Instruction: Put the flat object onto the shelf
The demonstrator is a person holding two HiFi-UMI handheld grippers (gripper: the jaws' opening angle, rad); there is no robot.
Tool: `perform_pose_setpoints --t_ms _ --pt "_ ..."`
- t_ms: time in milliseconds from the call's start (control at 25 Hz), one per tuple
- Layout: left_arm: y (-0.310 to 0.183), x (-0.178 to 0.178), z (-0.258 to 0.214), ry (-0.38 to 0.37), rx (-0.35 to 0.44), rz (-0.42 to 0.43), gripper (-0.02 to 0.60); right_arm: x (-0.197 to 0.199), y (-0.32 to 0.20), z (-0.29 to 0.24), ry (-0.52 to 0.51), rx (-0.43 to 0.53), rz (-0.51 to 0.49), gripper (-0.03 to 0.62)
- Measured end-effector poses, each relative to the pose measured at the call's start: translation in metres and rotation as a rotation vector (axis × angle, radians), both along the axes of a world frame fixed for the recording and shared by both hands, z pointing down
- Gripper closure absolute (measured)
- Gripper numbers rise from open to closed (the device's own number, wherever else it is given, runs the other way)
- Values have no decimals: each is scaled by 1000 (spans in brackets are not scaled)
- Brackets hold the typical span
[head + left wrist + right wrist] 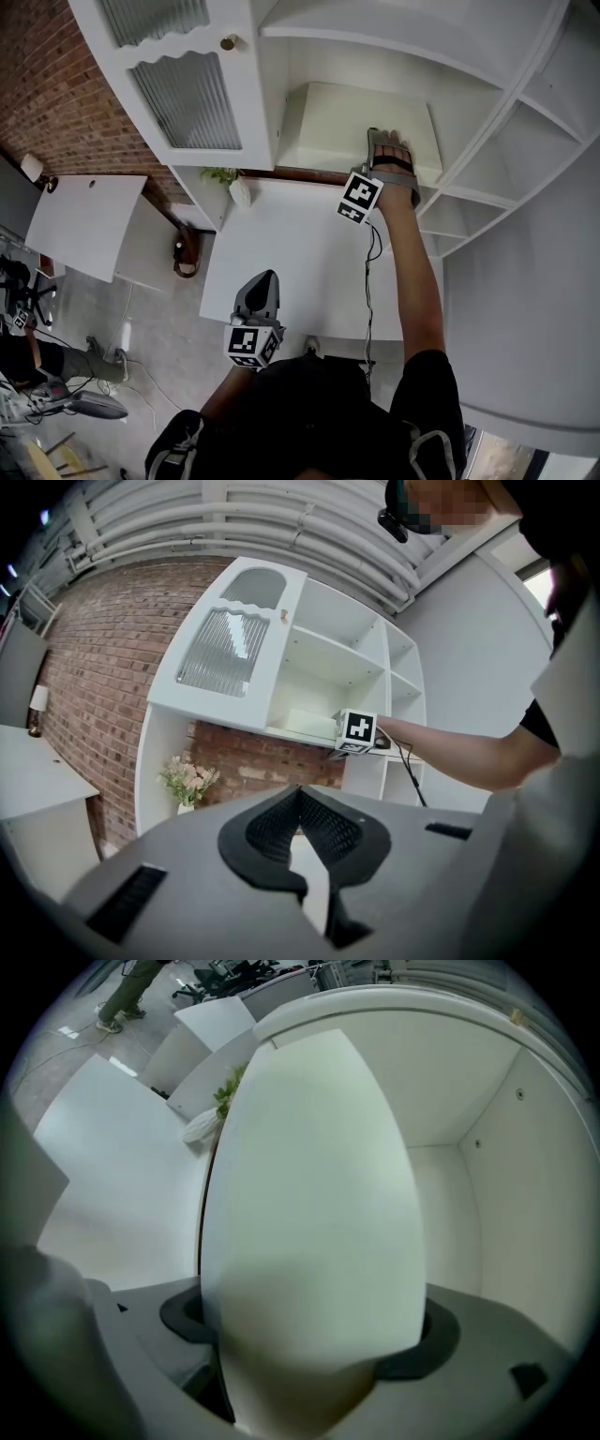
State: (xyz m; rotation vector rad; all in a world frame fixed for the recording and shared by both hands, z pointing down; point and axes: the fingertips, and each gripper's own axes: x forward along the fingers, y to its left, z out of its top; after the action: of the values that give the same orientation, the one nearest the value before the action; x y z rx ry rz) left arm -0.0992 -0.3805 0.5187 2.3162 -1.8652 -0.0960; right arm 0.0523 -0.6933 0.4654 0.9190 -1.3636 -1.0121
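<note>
The flat object (356,127), a white slab, lies in the open shelf compartment (347,66) of a white cupboard. My right gripper (380,142) reaches to its front right part on an outstretched arm. In the right gripper view the flat object (309,1194) fills the space between the jaws of the right gripper (309,1321). They stand wide, with a dark gap along its left side, so it looks open. The left gripper (261,281) hangs low over the table, and in its own view the left gripper (300,794) is shut with nothing in it.
A white table (281,253) stands below the cupboard, with a small vase of flowers (234,183) at its back left. The ribbed-glass door (187,94) stands left of the compartment. More shelf compartments (525,150) lie to the right. A cable (368,281) hangs along the right arm.
</note>
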Motion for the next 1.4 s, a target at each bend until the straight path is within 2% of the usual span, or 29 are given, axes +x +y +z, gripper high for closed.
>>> perform_pose_setpoints --t_ms 240,360,440,560,680,760,840,920,1040,1080,1120,1160,1240,1320,1400 --pt "18 -4 -7 2 17 -9 572 0 1 -3 -12 40 -13 151" --pt "28 -10 -9 -1 19 -15 572 -1 8 -9 -56 78 -20 149" --pt "35 -14 -9 -4 19 -19 572 -4 21 -14 -99 78 -30 151" --pt "43 -19 -11 -3 19 -25 572 -7 36 -17 -89 85 -32 151" --pt "54 -19 -11 6 24 -13 572 -8 57 -24 -84 133 -40 151" --pt "62 -20 -13 8 31 -8 572 -12 80 -34 -141 182 -74 152" --pt "72 -25 -12 12 24 -6 572 -16 112 -43 -270 212 -115 154" --pt "84 -32 -9 23 10 -2 572 -17 150 -48 -442 205 -142 155" --pt "105 -39 -7 38 5 14 572 -17 212 -41 -723 133 -141 167" --pt "111 -41 -6 42 5 21 572 -18 233 -35 -823 100 -132 191" --pt "117 -43 -6 45 5 29 572 -19 254 -26 -923 65 -117 270" --pt "124 -43 -4 47 5 37 572 -20 274 -16 -1021 32 -97 375" --pt "138 -43 -2 49 5 54 572 -17 312 7 -1227 -18 -42 469" --pt "155 -42 2 46 2 79 572 -10 348 29 -1412 -65 33 516" --pt "171 -42 7 44 -8 107 572 -4 380 47 -1544 -130 101 540"
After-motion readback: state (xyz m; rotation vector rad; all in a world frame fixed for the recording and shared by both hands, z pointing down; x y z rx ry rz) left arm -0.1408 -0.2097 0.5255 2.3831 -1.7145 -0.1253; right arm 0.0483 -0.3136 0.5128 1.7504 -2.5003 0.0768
